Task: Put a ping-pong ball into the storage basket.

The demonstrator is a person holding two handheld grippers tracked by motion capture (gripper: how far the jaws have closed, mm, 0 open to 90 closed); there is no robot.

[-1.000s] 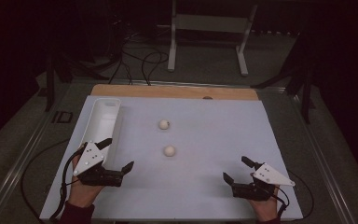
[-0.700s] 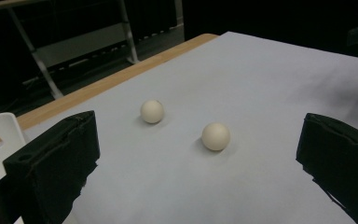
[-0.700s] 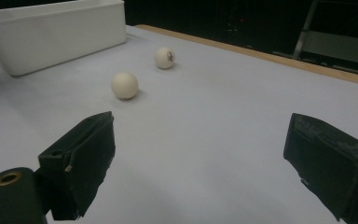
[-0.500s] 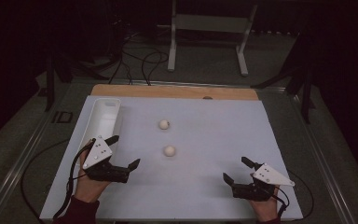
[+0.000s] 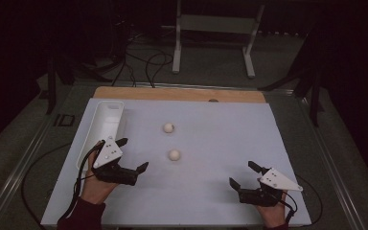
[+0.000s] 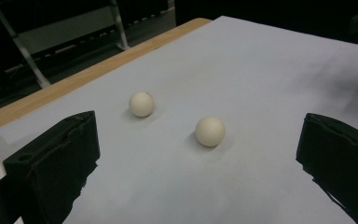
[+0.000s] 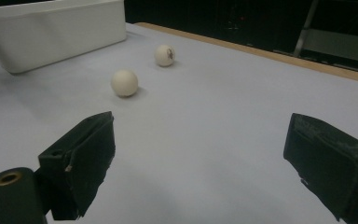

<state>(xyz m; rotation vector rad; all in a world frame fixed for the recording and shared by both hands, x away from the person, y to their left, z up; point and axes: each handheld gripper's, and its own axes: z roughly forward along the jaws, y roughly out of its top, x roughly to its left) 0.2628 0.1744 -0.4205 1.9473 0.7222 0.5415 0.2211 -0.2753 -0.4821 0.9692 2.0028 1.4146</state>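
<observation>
Left gripper (image 5: pixel 130 154), jaws spread wide and empty, aimed at the nearer ball (image 5: pixel 174 155), which lies near the middle of the white mat (image 5: pixel 230 139); a second ball (image 5: pixel 168 127) sits beyond it, toward the far edge. Right gripper (image 5: pixel 243 174), likewise spread and empty, rests by the near right corner. White tray (image 5: pixel 106 125) along the left edge. The ball is probably light, smooth and apt to roll; grasp across its widest girth

Two small white balls, one nearer (image 5: pixel 174 155) and one farther (image 5: pixel 168 127), lie on one white table mat (image 5: pixel 220 139). One white rectangular tray (image 5: pixel 106 125). Two handheld grippers, left (image 5: pixel 133 154) and right (image 5: pixel 243 174).
</observation>
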